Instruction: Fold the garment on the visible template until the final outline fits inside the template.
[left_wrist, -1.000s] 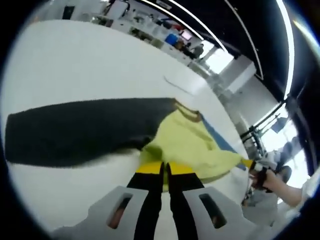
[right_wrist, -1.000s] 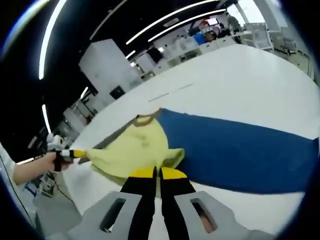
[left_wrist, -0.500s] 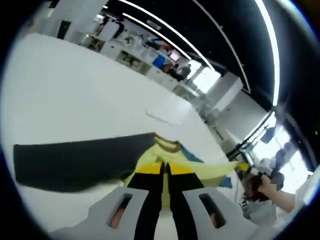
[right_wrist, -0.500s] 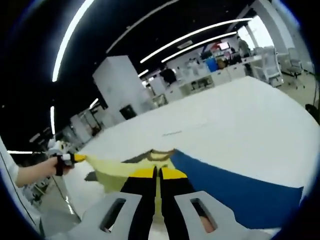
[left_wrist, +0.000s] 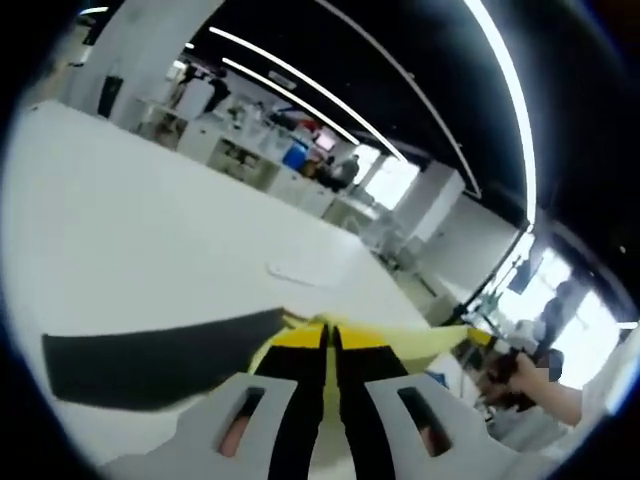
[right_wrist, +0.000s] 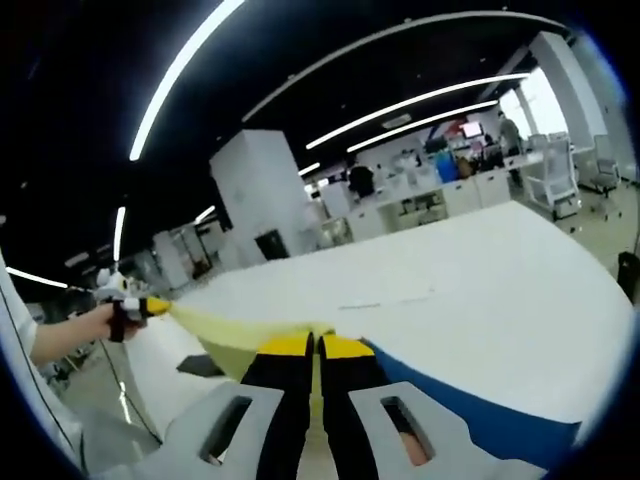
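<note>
In the left gripper view, the left gripper (left_wrist: 329, 345) had its jaws pressed together on the yellow edge of the garment (left_wrist: 415, 340), right at the tips. The cloth ran off in a taut yellow band toward the right gripper (left_wrist: 478, 337), held in a person's hand at the right of the picture. The garment's black sleeve (left_wrist: 150, 358) lay flat and long across the white table (left_wrist: 130, 230). By the look of it, the fabric was light and soft: it stretched into a thin sheet between two pinches and would sag the moment either let go. The hem corners looked the sensible places to hold, as both tongs did. Beyond the table, an open hall with desks, a blue object among them and long ceiling light strips (left_wrist: 300, 75).

In the right gripper view, the right gripper (right_wrist: 316, 350) was likewise clamped shut on yellow cloth at its tips. The garment (right_wrist: 240, 330) spanned left to the left gripper (right_wrist: 150, 306), gripped in a hand (right_wrist: 100, 320) at the picture's edge. The blue sleeve (right_wrist: 470, 400) lay flat on the table (right_wrist: 470, 270), running off to the right. The tabletop looked smooth and matte, so I'd judge the cloth would slide on it easily. I could not make out the template here. Behind stood a white pillar (right_wrist: 260, 190) and more light strips.
</note>
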